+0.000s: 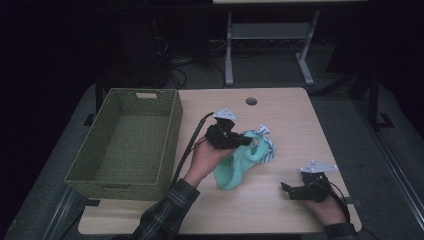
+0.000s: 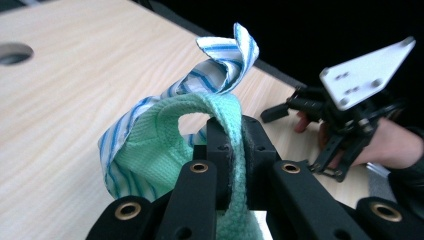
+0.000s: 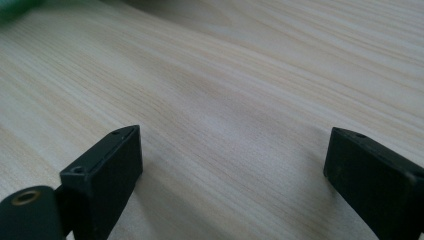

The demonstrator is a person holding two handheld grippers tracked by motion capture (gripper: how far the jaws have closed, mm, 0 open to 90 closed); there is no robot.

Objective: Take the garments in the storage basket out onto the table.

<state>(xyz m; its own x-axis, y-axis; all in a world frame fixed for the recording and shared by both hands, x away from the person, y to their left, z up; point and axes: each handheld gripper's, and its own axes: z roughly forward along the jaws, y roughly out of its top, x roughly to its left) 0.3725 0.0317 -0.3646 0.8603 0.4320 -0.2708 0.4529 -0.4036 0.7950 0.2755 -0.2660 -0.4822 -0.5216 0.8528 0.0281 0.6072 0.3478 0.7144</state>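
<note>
At the far left of the table [image 1: 280,105] stands the green woven basket [image 1: 172,125], and that is where I judge this cloth should end up. Next along is my left gripper [image 1: 248,142], which in the left gripper view [image 2: 235,145] has its jaws clamped tight on a loop of the mint-green garment [image 1: 235,167]; a blue-and-white striped piece [image 2: 220,75] is tangled up with it and curls above the jaws. The garment hangs from that grip with its lower part on the tabletop, just to the right of the basket and near the middle of the table. To do this step well, I would keep the clamp firm, because the pinch is only on a narrow strap, and lift high enough that the trailing fabric clears the basket's near wall before I swing leftward. I should watch the striped piece too: I cannot tell whether it is attached or merely caught, so it could drop off along the way. Farthest right, my right gripper [image 1: 286,189] rests low over bare wood, well apart from the cloth, with its jaws spread wide and nothing between them in the right gripper view [image 3: 232,165]; it could catch any loose end.
</note>
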